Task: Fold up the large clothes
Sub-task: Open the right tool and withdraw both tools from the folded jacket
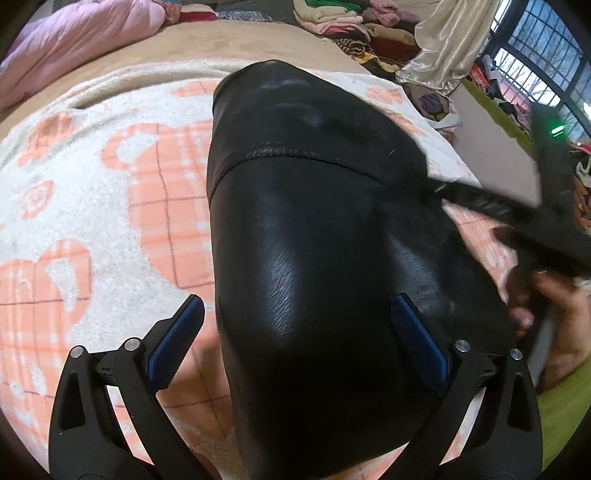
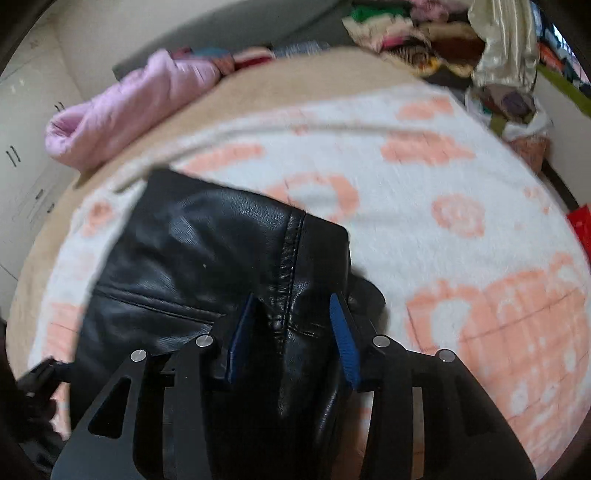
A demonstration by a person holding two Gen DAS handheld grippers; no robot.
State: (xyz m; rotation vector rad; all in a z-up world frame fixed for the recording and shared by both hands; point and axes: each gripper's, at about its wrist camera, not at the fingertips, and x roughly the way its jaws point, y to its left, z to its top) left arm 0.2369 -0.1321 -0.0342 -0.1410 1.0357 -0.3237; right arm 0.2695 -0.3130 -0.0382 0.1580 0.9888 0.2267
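Observation:
A black leather garment (image 1: pixel 314 229) lies on a white and peach patterned blanket (image 1: pixel 92 192). My left gripper (image 1: pixel 295 306) is wide open, its blue-padded fingers (image 1: pixel 177 332) straddling the garment's near end. In the right wrist view the same garment (image 2: pixel 207 251) lies below my right gripper (image 2: pixel 295 306), whose blue pads (image 2: pixel 343 339) stand partly open on either side of a raised leather seam fold; I cannot see them pinching it. The right gripper's body and the hand holding it show blurred in the left wrist view (image 1: pixel 554 229).
A pink quilt (image 1: pixel 74 40) lies at the back left of the bed, also in the right wrist view (image 2: pixel 129 107). A pile of clothes (image 1: pixel 351 26) and a cream satin cloth (image 1: pixel 447 44) sit at the back right. White cupboards (image 2: pixel 22 147) stand at left.

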